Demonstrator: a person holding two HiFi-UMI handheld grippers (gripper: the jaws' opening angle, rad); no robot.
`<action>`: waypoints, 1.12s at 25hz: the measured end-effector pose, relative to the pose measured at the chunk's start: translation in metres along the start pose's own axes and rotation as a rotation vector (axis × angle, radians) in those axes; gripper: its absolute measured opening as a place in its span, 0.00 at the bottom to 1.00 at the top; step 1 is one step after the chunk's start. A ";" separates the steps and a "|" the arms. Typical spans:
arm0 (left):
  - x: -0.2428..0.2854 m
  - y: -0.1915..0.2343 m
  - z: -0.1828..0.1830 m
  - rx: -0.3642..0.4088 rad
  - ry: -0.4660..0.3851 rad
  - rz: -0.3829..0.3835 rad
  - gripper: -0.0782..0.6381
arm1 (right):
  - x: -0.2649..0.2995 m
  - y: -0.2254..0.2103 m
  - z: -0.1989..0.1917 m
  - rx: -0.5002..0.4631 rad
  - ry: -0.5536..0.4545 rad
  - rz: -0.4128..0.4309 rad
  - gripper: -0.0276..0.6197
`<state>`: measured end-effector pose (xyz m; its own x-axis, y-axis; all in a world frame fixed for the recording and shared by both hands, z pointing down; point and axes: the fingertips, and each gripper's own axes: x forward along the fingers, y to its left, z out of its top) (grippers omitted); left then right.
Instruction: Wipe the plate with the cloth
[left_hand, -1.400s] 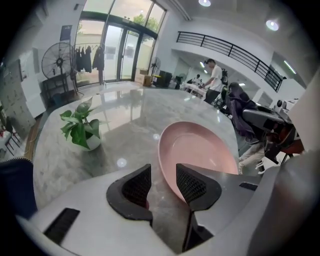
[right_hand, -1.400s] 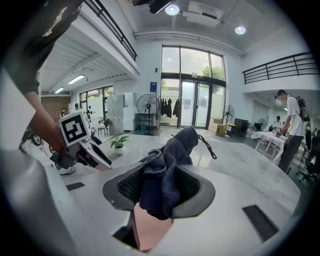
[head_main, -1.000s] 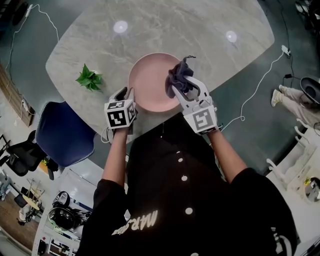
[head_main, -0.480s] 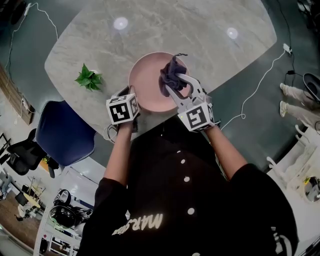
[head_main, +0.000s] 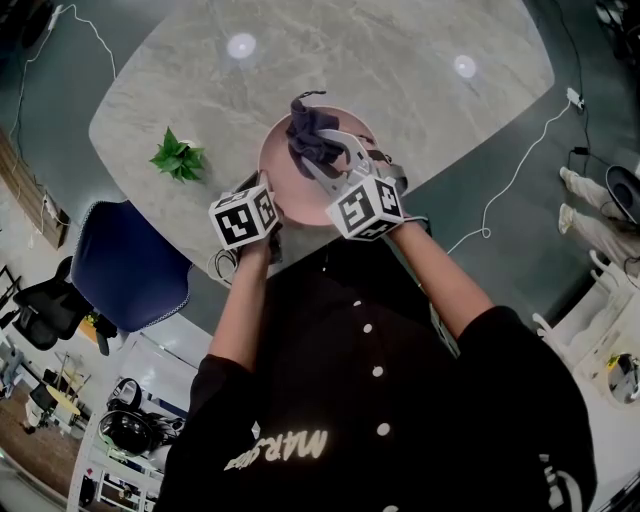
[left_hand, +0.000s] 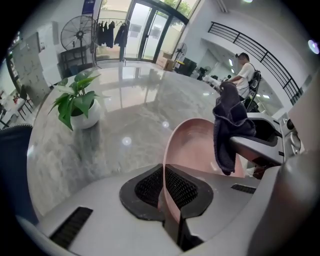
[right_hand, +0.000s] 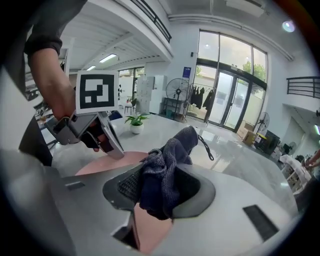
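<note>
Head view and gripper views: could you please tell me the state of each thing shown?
plate: on the table, near rim clamped.
cloth: bunched, held over the plate.
left gripper: shut on the plate.
right gripper: shut on the cloth.
potted plant: upright on the table.

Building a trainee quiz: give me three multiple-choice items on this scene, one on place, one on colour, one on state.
1. In the head view, the plant stands where relative to the plate? A) on it B) left of it C) right of it
2. The plate is: A) white B) blue C) pink
3. The left gripper is: A) shut on the plate's rim B) wide open C) shut on the plant
Key: B, its leaves lie left of it; C, pink all over; A, its jaws, just closed further, pinch the rim.
</note>
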<state>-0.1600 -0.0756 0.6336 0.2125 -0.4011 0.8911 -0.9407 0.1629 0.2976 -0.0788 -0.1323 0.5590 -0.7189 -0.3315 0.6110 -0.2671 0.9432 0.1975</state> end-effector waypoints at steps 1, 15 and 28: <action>0.000 0.000 -0.001 -0.003 0.001 0.000 0.15 | 0.006 0.003 0.001 -0.024 0.010 0.011 0.26; 0.001 0.001 0.000 0.008 -0.004 0.000 0.15 | 0.057 0.016 0.005 -0.050 0.069 0.065 0.26; 0.000 0.000 -0.002 0.042 -0.001 0.004 0.15 | 0.077 0.017 -0.012 -0.041 0.131 0.055 0.26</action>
<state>-0.1590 -0.0737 0.6341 0.2084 -0.4010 0.8921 -0.9518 0.1268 0.2793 -0.1306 -0.1415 0.6184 -0.6413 -0.2759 0.7160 -0.2008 0.9609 0.1905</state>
